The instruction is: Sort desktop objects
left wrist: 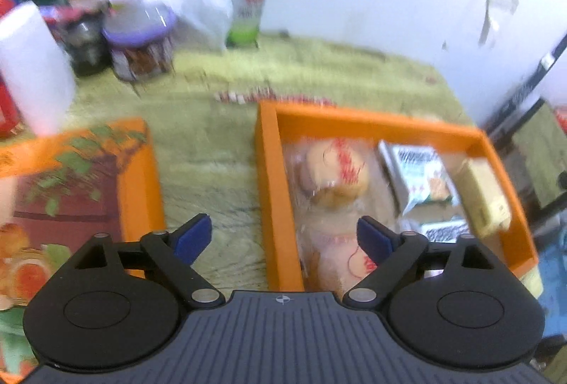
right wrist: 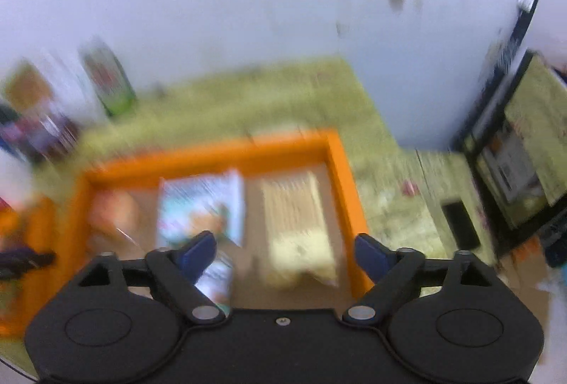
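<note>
left tool (left wrist: pixel 283 238): released, nothing between its blue pads, hanging over the green-covered bench (left wrist: pixel 212 150). printed orange lid (left wrist: pixel 71 192) lies at near left. orange tray (left wrist: pixel 269 192) lies right of it, holding wrapped buns (left wrist: pixel 333 171), snack packets (left wrist: pixel 421 171) and a pale packet (left wrist: pixel 485 199). right tool (right wrist: pixel 285 251): released, empty, above the tray's right part.

black claw (left wrist: pixel 283 238) bodies, blue pads (left wrist: pixel 193 237), silver pivot screws.

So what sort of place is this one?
Probably a home table against a white wall: a green cloth covers it, with an orange box of packaged snacks and jars behind.
</note>
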Demonstrator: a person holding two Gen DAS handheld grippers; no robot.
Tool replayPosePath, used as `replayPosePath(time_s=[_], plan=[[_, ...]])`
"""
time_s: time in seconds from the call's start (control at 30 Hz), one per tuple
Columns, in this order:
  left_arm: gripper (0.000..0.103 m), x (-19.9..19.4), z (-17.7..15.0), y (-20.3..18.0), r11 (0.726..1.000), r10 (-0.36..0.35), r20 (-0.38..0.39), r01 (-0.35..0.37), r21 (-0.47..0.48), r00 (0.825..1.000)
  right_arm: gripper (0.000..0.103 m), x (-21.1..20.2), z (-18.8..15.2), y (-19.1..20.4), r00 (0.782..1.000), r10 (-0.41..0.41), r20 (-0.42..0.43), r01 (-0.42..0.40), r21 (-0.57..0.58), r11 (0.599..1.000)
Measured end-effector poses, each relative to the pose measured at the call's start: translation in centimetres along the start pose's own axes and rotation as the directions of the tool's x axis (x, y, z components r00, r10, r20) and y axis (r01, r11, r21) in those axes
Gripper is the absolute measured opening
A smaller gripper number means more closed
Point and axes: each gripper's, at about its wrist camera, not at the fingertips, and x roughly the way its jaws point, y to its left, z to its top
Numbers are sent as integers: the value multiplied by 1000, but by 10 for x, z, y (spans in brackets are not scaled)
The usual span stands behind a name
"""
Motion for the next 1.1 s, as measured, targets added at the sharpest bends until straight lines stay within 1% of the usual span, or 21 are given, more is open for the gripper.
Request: replayPosePath(time_s=[0.07, 0.13, 0.17, 0.23, 0.27, 0.37, 0.43, 0.5, 0.57, 0.63, 0.7, 0.73, 0.8, 0.83, 0.87, 0.93, 0.97, 1.0, 1.03, 1.07, 1.1], plan=[[98, -27, -2, 0, 1000, 30, 76, -29, -11, 997, 102, -25, -3, 6, 992, 59, 113, -62, 18, 998], [101, -56, -8, 2, 995, 91, 157, -86, -42, 983, 103, -42, -5, 13, 971, 138, 197, -144, 18, 989], [102, -71, -14, 2, 991, 127, 192, -117, -63, 973, 103, -44, -6, 17, 959, 187, 214, -193, 8, 981], [103, -97, -27, 4, 979, 191, 226, -170, -113, 955, 103, -39, -7, 27, 937, 278, 213, -281, -18, 960], [103, -110, -34, 5, 971, 222, 220, -195, -139, 950, 103, -35, -9, 32, 924, 324, 202, -324, -32, 945], [103, -145, -61, 5, 952, 276, 191, -240, -189, 942, 103, -24, -20, 45, 882, 436, 180, -435, -48, 899], [103, -166, -81, 8, 933, 326, 171, -288, -216, 930, 103, -18, -33, 55, 852, 495, 169, -494, -53, 868], [103, -188, -98, 12, 909, 372, 150, -327, -258, 916, 103, -16, -45, 68, 837, 526, 153, -523, -63, 850], [103, -204, -110, 22, 898, 381, 158, -324, -298, 911, 103, -22, -55, 82, 822, 551, 143, -549, -57, 834], [103, -216, -118, 37, 885, 380, 162, -308, -349, 911, 103, -30, -65, 96, 799, 587, 134, -584, -64, 809], [103, -220, -121, 56, 876, 359, 163, -271, -399, 919, 103, -41, -72, 111, 777, 615, 137, -606, -105, 789], [103, -220, -121, 68, 873, 338, 162, -245, -421, 927, 103, -46, -75, 119, 765, 629, 140, -615, -129, 778], [103, -224, -123, 97, 865, 299, 178, -188, -466, 937, 103, -56, -82, 139, 745, 649, 158, -620, -195, 760], [103, -224, -123, 111, 861, 292, 193, -170, -480, 937, 102, -61, -85, 150, 737, 656, 165, -620, -222, 752], [103, -225, -124, 127, 856, 288, 204, -156, -493, 935, 103, -65, -89, 163, 733, 660, 166, -620, -239, 748], [103, -225, -124, 164, 845, 289, 200, -151, -513, 936, 103, -71, -96, 189, 727, 666, 167, -616, -269, 740], [103, -224, -124, 184, 842, 298, 186, -166, -513, 936, 103, -72, -100, 205, 734, 659, 162, -608, -277, 744], [103, -223, -125, 206, 842, 316, 160, -199, -501, 935, 103, -72, -105, 222, 744, 650, 158, -597, -282, 751], [103, -220, -125, 224, 843, 331, 130, -231, -487, 935, 102, -69, -111, 239, 763, 627, 155, -579, -268, 770], [103, -217, -126, 245, 842, 342, 89, -263, -471, 935, 102, -64, -116, 254, 791, 594, 144, -556, -233, 798], [103, -214, -128, 265, 844, 340, 54, -279, -458, 939, 103, -58, -121, 269, 818, 560, 132, -532, -197, 823]])
